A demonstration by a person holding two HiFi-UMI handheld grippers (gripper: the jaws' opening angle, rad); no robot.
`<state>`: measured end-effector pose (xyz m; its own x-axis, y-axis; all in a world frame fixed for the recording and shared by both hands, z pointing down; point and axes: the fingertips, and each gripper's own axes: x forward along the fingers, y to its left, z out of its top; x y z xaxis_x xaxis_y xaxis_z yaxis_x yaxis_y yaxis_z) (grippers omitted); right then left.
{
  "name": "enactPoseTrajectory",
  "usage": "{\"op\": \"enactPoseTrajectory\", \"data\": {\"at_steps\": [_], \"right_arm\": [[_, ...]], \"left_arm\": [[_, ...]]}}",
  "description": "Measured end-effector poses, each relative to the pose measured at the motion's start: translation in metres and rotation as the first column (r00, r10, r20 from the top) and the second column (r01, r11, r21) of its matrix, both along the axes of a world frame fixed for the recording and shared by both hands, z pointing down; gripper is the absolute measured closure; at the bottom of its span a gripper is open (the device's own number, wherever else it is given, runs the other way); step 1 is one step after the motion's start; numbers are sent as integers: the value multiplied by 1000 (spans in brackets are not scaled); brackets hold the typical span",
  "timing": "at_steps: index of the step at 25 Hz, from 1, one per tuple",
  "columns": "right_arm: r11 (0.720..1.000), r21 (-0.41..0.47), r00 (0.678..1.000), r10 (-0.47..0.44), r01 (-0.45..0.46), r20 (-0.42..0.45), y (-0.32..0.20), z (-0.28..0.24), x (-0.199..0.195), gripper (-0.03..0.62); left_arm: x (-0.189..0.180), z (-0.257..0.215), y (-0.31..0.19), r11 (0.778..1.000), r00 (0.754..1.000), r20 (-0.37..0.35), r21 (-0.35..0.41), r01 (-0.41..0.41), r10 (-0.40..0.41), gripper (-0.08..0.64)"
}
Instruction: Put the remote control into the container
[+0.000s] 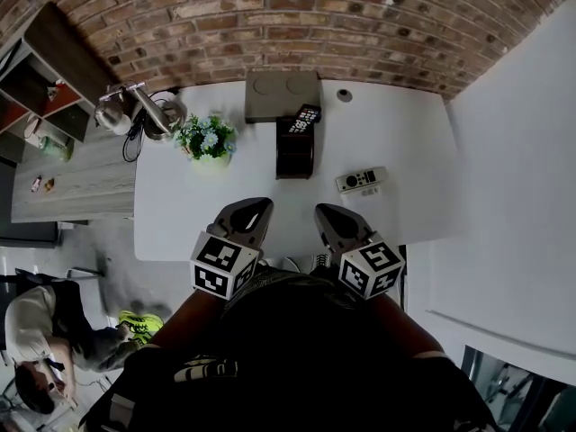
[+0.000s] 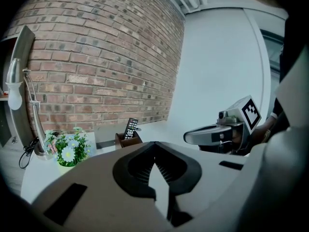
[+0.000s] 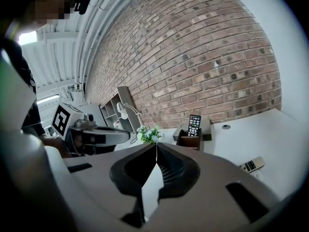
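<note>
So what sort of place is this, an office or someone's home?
Probably an office or studio workspace rather than a home lounge: a white desk stands against a bare brick wall, with a desk lamp and open shelving beside it.

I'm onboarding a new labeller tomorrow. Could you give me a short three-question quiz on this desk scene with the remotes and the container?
1. True or false: a black remote stands in the brown container.
2. Where does the grey remote lie? A in the container; B on the white table, right of the container; C beside the flowers.
3. How do the jaws of the left gripper and the right gripper stand, and what do they hold?
Key: 1 true; 2 B; 3 shut, holding nothing.
</note>
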<state>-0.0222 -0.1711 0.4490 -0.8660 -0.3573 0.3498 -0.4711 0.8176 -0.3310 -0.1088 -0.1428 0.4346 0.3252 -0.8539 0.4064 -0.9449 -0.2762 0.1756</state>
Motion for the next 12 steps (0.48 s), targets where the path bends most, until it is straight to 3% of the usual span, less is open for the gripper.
{"op": "enactPoseTrajectory", "data": {"at_steps": [12], "right_arm": [[1000, -16, 1000, 0, -1, -26, -10, 10, 7, 583]], "left_arm": [[7, 6, -5, 1000, 1000, 15, -8, -9, 9, 555]]}}
